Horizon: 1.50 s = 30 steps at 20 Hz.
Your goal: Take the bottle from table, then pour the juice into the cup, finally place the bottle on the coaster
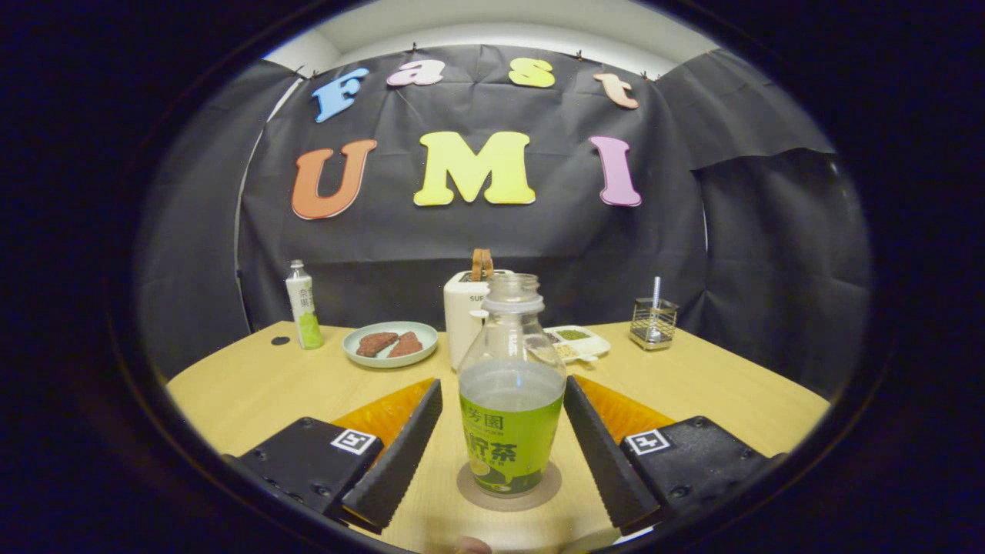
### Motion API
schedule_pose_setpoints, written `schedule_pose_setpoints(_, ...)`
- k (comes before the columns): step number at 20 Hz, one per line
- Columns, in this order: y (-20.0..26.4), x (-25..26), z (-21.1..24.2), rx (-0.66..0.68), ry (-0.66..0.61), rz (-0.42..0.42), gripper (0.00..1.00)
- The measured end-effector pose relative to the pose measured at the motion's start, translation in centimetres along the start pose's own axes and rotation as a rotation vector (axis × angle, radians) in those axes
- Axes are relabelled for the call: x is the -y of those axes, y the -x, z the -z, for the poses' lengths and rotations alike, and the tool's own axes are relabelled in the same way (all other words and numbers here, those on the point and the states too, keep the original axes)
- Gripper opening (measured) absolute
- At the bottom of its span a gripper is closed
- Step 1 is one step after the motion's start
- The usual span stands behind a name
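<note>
An uncapped clear bottle (pixel 511 408) with a green label, half full of pale liquid, stands upright on a round brown coaster (pixel 509 488) on the wooden table (pixel 708 385). My gripper (pixel 504 446) is open around it. The left finger (pixel 396 462) and the right finger (pixel 604 454) flank the bottle with a gap on each side, so neither pad touches it.
Beyond the bottle stand a white toaster (pixel 465 315) with a slice in it, a green plate (pixel 390 343) holding brown pieces, a white snack tray (pixel 575 342) and a wire holder (pixel 652 323). A second capped bottle (pixel 303 305) stands at the far left.
</note>
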<state>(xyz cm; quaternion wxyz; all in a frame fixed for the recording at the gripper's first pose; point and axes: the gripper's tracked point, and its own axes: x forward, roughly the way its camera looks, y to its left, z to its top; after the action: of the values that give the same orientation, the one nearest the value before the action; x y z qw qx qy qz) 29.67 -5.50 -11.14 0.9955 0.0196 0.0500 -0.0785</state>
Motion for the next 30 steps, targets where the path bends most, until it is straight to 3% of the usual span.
schedule_pose_setpoints(4, 0.7, -0.2, -0.2, -0.004, -0.044, -0.028, 1.00)
schedule_pose_setpoints(12, 4.4, 0.5, -3.4, 0.008, 0.032, 0.005, 1.00)
schedule_pose_setpoints(21, 13.9, 0.5, -11.8, 0.082, 0.057, -0.035, 1.00)
schedule_pose_setpoints(25, 18.1, 0.6, -13.6, 0.100, 0.029, -0.081, 1.00)
schedule_pose_setpoints(30, 22.9, 2.5, -13.4, 0.066, 0.072, -0.062, 1.00)
